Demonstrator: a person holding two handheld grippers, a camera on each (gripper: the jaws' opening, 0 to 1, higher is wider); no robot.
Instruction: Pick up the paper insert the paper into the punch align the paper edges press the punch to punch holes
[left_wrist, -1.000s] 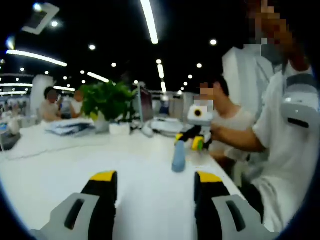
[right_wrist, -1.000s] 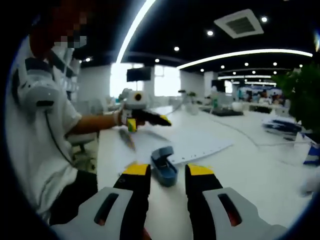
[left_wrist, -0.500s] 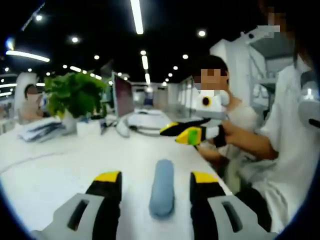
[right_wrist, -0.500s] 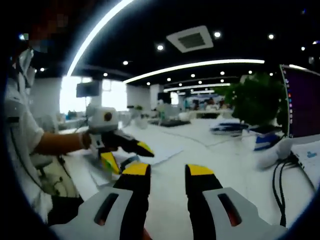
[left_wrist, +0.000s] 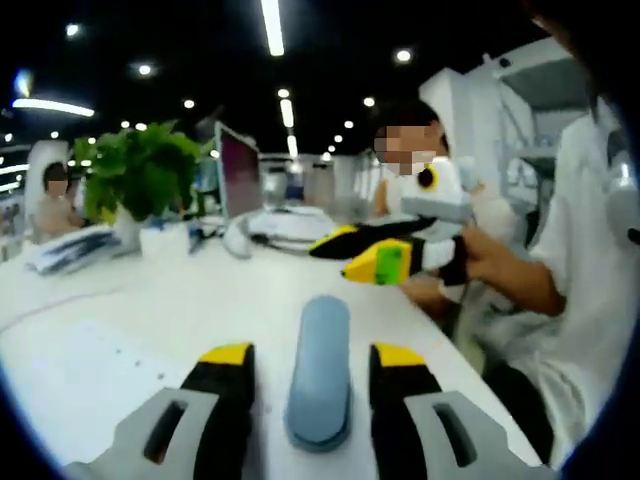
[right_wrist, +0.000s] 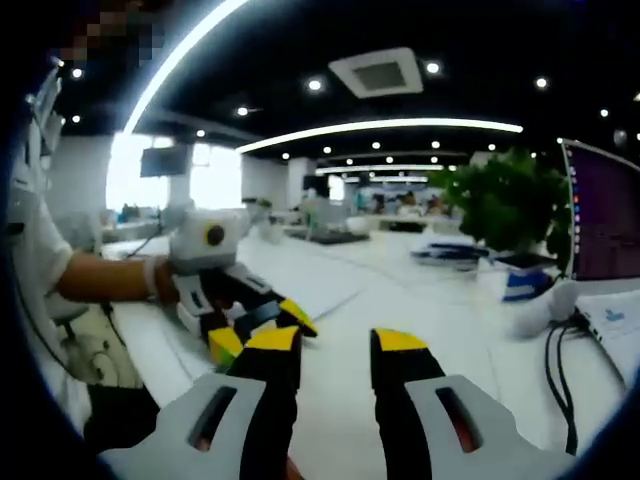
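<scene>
A blue-grey hole punch (left_wrist: 319, 371) lies lengthwise on the white table (left_wrist: 200, 300), between the jaws of my left gripper (left_wrist: 310, 356). Those jaws stand open, with a small gap on each side of the punch. A white paper sheet (left_wrist: 85, 365) lies flat to the left of the punch. My right gripper (left_wrist: 352, 254) hangs open above the table beyond the punch, held in a hand. In the right gripper view my right gripper (right_wrist: 335, 341) is open with nothing between its jaws. The left gripper (right_wrist: 255, 322) reaches down to the table beside it. The paper (right_wrist: 315, 288) stretches away behind.
A potted green plant (left_wrist: 135, 180), a monitor (left_wrist: 234, 175), cables and stacked papers (left_wrist: 75, 248) stand at the far side of the table. The person's sleeve and body (left_wrist: 580, 300) fill the right. Another person sits behind. A monitor (right_wrist: 605, 215) and cables are at the right.
The left gripper has come closer to the punch, which now reaches deeper between its jaws. The right gripper view has swung slightly; the left gripper sits lower and nearer in it.
</scene>
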